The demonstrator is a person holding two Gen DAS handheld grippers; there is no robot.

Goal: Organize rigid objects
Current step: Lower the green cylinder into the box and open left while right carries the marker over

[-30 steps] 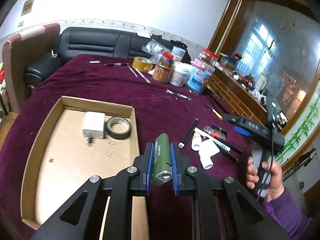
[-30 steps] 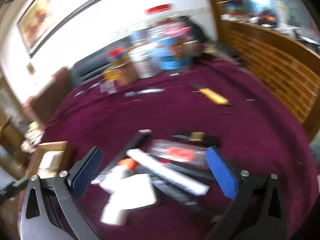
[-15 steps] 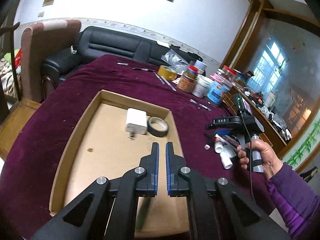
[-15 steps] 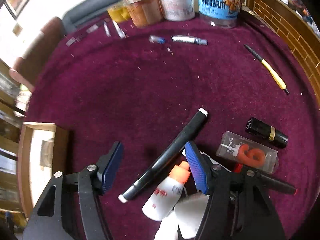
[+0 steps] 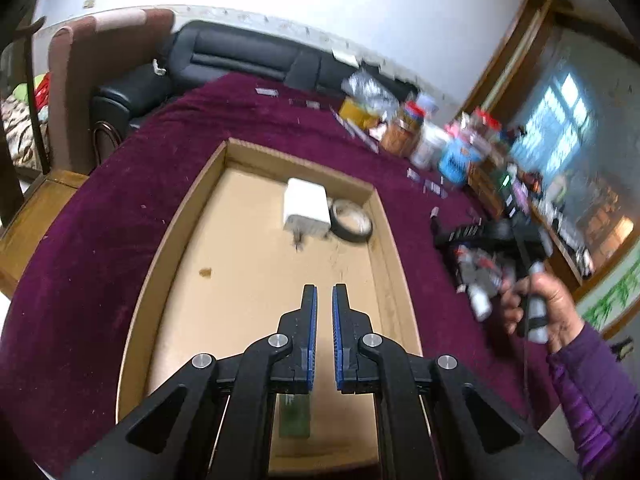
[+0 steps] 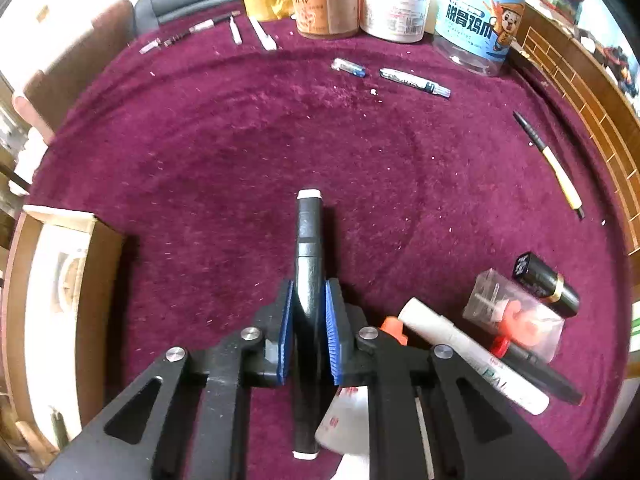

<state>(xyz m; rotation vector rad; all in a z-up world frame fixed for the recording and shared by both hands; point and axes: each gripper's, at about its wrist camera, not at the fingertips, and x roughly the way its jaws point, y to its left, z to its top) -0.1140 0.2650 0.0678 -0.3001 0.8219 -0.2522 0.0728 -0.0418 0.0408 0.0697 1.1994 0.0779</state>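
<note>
Your left gripper [image 5: 324, 300] has let go of the green tube [image 5: 295, 416] and now stands closed and empty above the box [image 5: 188, 216], the tube lying on the box floor beneath it; your right gripper [image 6: 307, 312], wide open a second ago, now clamps the black marker [image 6: 309, 240] on the cloth [image 6: 240, 140], so that likely goes boxward next

Both grippers, the left gripper [image 5: 324, 300] and the right gripper [image 6: 308, 300], are built of black linkage arms, fastened with silver screws and faced with blue ribbed pads. A purple sleeve [image 5: 596, 396] is worn.
</note>
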